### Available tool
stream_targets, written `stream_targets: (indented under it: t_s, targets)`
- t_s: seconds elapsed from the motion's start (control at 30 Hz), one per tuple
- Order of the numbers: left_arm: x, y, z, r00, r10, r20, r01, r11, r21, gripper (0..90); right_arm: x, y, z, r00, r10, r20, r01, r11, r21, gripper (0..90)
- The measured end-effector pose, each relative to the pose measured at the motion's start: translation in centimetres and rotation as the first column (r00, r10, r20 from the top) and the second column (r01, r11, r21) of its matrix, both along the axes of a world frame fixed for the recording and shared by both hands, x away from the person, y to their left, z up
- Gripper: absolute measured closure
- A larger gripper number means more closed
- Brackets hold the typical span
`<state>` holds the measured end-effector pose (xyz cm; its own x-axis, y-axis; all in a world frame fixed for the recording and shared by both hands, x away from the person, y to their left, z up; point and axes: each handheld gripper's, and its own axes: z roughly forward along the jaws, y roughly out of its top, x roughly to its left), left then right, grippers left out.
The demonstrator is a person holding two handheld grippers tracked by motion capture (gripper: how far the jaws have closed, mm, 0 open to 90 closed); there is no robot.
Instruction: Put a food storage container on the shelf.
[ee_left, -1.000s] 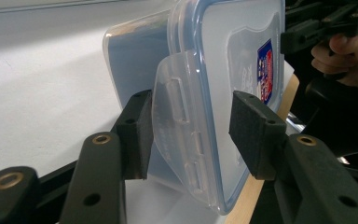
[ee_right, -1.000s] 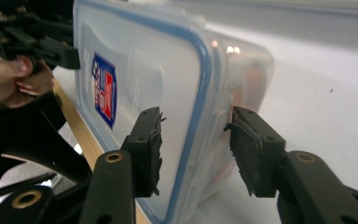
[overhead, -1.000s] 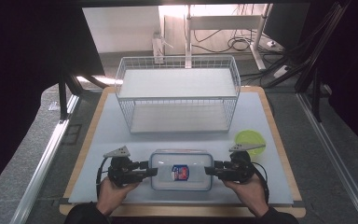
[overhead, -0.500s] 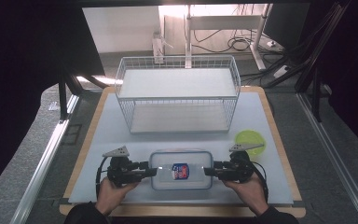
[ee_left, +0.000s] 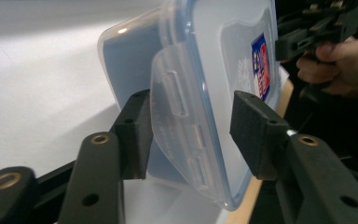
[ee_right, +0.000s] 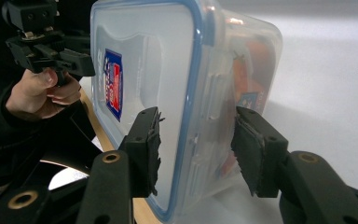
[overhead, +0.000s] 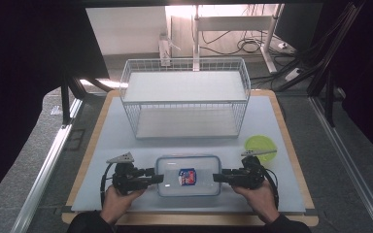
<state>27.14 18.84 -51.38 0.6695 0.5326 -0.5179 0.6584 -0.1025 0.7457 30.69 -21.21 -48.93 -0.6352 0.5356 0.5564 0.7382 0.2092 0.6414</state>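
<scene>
At the near edge of the table (overhead: 102, 145), two hands come in from the bottom of the high view, and each one holds a hand-held gripper. The left hand-held gripper (overhead: 156, 178) points to the right, and the right hand-held gripper (overhead: 218, 176) points to the left, so they face each other across a clear plastic container (overhead: 189, 175). The container lies flat on the white table top, between the two grippers, near the front edge and about in the middle from left to right. It has a lid with a blue rim and a small red and blue label (overhead: 187, 176) in the centre of the lid.

In the left gripper view, the left hand-held gripper (ee_left: 191, 135) is open, and its two black jaws stand on both sides of the locking flap at the left end of the container (ee_left: 200, 70). One jaw seems to touch the container wall; the other is a little apart from the lid. In the right gripper view, the right hand-held gripper (ee_right: 198, 149) is also open around the right end of the container (ee_right: 168, 70), with a narrow space at each jaw. It has not closed on anything.

Further to the right, just behind the right hand, a small green bowl (overhead: 261, 144) stands on the table. At the far part of the table stands a white wire basket (overhead: 184, 99), well apart from the container.
</scene>
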Motion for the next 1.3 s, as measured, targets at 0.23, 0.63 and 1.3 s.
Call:
stream_targets:
  t_s: [0.23, 0.63, 1.3]
  targets:
    - [0.0, -0.2, 0.4, 0.9994, 0.032, -0.016, -0.031, 0.9995, 0.002, 51.4, -0.5, 0.4, 0.4, 0.9989, -0.046, 0.0, 0.046, 0.999, -0.022, 53.3]
    - [0.9, 0.1, 3.0, 0.9985, 0.035, 0.042, -0.035, 0.9994, 0.004, 51.6, 0.2, 0.6, 2.4, 0.9972, -0.049, 0.056, 0.049, 0.999, 0.001, 53.2]
    - [4.1, 1.0, 9.3, 0.9934, 0.048, 0.104, -0.048, 0.9988, 0.001, 52.4, 3.9, 1.4, 8.3, 0.9891, -0.039, 0.142, 0.035, 0.999, 0.032, 53.1]
